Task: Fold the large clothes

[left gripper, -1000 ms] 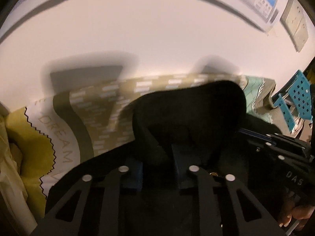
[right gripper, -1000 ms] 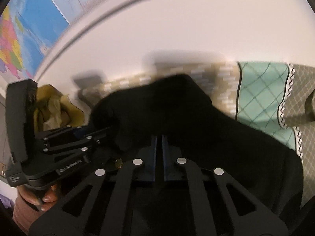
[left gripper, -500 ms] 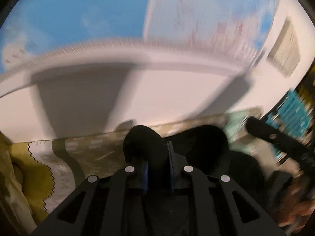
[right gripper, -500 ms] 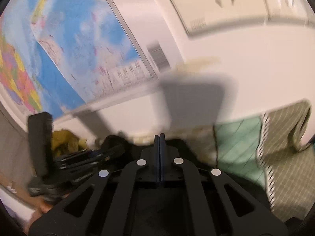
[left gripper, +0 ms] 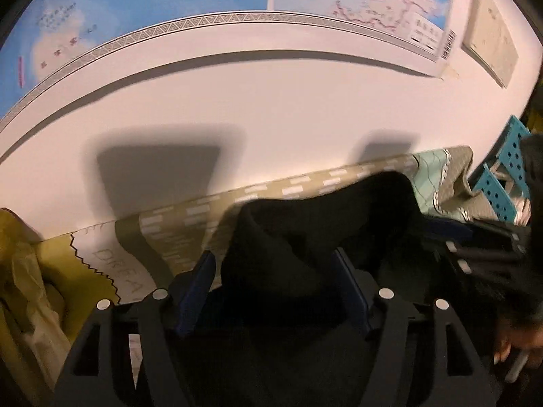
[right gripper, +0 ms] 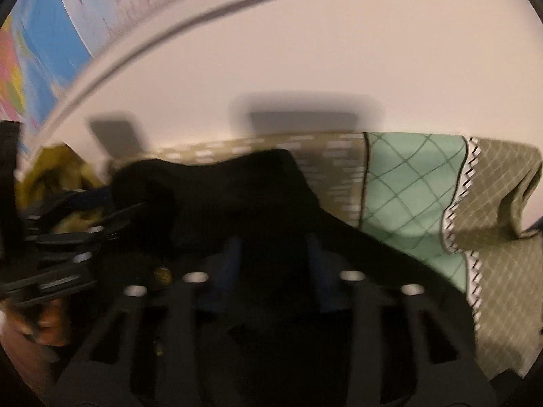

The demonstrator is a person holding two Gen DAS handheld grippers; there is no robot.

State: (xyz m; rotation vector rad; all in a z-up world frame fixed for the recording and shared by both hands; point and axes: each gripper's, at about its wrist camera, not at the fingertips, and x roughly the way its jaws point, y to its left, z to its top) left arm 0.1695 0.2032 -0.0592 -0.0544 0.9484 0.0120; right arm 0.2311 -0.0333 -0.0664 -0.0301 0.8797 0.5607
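A black garment [left gripper: 322, 210] lies heaped on the patterned bed cover [left gripper: 190, 217]. In the left wrist view my left gripper [left gripper: 273, 271] has its jaws opening wide, with a hump of the black cloth between them and the blue pads [left gripper: 200, 271] standing off it. In the right wrist view, which is blurred, my right gripper [right gripper: 275, 261] is also opening, its jaws a little apart over the same black garment [right gripper: 237, 183]. Each gripper shows in the other's view: the right gripper [left gripper: 475, 247] at the right, the left gripper [right gripper: 68, 237] at the left.
The cover has a beige dashed band, a mint diamond panel [right gripper: 407, 183] and an olive panel [right gripper: 502, 203]. Yellow-green cloth [left gripper: 27, 271] is bunched at the left. A white wall with a map [left gripper: 135, 0] rises right behind. A teal perforated crate [left gripper: 509, 169] stands at the right.
Both grippers, shut on the black cloth half a second ago, now have their jaws apart. Both views have tipped back down from the wall map towards the bed, and the garment has settled lower.
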